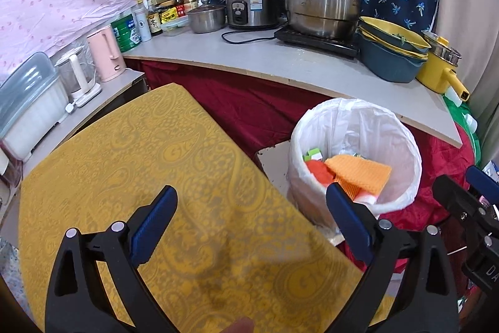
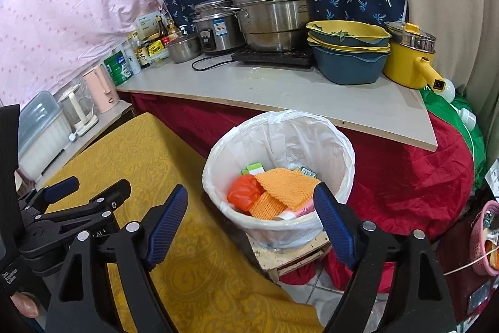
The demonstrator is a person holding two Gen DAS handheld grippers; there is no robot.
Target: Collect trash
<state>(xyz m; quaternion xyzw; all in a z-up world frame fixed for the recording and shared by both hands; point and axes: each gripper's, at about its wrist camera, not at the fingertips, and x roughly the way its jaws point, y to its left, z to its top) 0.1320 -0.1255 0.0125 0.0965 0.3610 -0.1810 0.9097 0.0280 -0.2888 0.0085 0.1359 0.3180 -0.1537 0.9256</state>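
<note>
A round bin lined with a white plastic bag (image 1: 358,120) (image 2: 218,152) stands on a low wooden stand beside the yellow-clothed table (image 1: 140,145) (image 2: 124,152). Inside lie orange foam netting (image 1: 361,170) (image 2: 287,181), a crumpled red-orange bag (image 1: 318,172) (image 2: 244,192) and a green carton (image 1: 313,153) (image 2: 254,168). My left gripper (image 1: 251,192) hangs open over the table's right part, nothing between its fingers. My right gripper (image 2: 249,189) is open above the bin's near rim, holding nothing. Each gripper shows at the edge of the other's view.
Behind the bin a grey counter (image 2: 280,89) over red cloth carries a steel steamer pot (image 2: 271,5), a rice cooker (image 2: 215,30), stacked blue-yellow basins (image 2: 349,52), a yellow pot (image 2: 408,64) and bottles. Kettles (image 1: 103,55) stand left. A pink basket (image 2: 483,239) sits right.
</note>
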